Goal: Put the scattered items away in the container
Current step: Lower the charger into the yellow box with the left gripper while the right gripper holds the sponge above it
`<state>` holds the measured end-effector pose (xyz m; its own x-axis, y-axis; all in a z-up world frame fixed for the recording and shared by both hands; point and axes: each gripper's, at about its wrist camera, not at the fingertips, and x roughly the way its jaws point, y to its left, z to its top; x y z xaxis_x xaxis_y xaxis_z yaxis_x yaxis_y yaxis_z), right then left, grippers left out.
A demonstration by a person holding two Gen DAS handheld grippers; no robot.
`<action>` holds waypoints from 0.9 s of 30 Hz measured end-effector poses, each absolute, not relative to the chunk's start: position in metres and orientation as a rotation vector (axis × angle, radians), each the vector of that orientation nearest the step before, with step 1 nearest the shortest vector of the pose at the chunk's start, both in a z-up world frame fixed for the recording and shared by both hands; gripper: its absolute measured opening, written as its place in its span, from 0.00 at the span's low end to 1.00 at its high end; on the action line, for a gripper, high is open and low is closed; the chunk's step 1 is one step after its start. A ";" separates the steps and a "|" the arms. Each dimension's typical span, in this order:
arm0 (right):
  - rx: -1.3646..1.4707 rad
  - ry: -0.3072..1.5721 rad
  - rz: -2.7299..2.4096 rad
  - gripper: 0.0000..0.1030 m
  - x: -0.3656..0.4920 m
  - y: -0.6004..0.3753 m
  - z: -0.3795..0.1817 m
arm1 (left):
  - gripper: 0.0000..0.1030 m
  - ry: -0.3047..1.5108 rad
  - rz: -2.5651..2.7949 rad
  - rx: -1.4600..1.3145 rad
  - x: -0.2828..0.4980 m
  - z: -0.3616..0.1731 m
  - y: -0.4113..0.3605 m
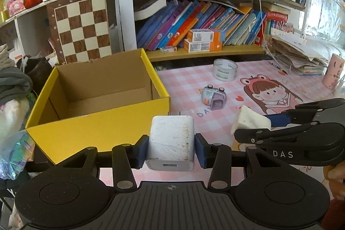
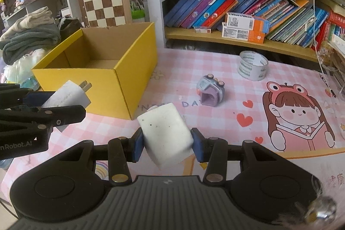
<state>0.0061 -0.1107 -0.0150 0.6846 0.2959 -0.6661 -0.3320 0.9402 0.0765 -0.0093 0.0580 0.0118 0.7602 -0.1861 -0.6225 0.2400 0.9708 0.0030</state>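
Left gripper [image 1: 171, 150] is clamped on a white plug-in charger [image 1: 170, 141], blue pads pressed to its two sides, prongs pointing away toward the yellow cardboard box [image 1: 97, 133]. The right wrist view shows that charger held up off the mat, just short of the box's near wall. The right gripper [image 2: 167, 143] is clamped as well, on a white blocky piece [image 2: 166, 133] sitting tilted between its pads; what it is exactly, hard to say. So both grippers are loaded, side by side, near the front edge of the desk.

Out from there, the box stands at the desk's left side, open at the top. The part of its brown inside that shows holds nothing; the floor behind the near wall is hidden from both cameras.

Out on the pink checked mat [image 2: 215, 122], two things lie loose: a small lilac toy car [image 2: 210, 93] around the middle, and a roll of clear tape [image 2: 252, 65] standing on its rim toward the back edge, below the bookshelf [image 2: 237, 40].

My read: two items in hand and close to the box, none visibly inside, two more waiting on the mat. By that count the tidy-up has most of its dropping-in ahead.
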 end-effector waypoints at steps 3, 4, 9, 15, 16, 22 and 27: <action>-0.053 0.726 0.343 0.42 0.003 -0.104 -0.012 | 0.42 0.658 -0.239 0.082 -0.011 0.013 0.066; -0.053 0.723 0.339 0.42 0.002 -0.102 -0.012 | 0.42 0.656 -0.242 0.081 -0.011 0.014 0.068; -0.053 0.709 0.327 0.42 -0.002 -0.092 -0.008 | 0.42 0.641 -0.251 0.077 -0.015 0.016 0.081; -0.055 0.696 0.319 0.42 -0.005 -0.079 -0.003 | 0.42 0.626 -0.252 0.064 -0.019 0.020 0.094; -0.056 0.695 0.319 0.42 -0.005 -0.077 -0.003 | 0.42 0.624 -0.252 0.062 -0.020 0.020 0.097; -0.063 0.682 0.324 0.42 -0.006 -0.067 0.003 | 0.42 0.607 -0.239 0.045 -0.022 0.026 0.110; -0.072 0.667 0.338 0.42 -0.006 -0.059 0.009 | 0.42 0.585 -0.231 0.035 -0.021 0.033 0.119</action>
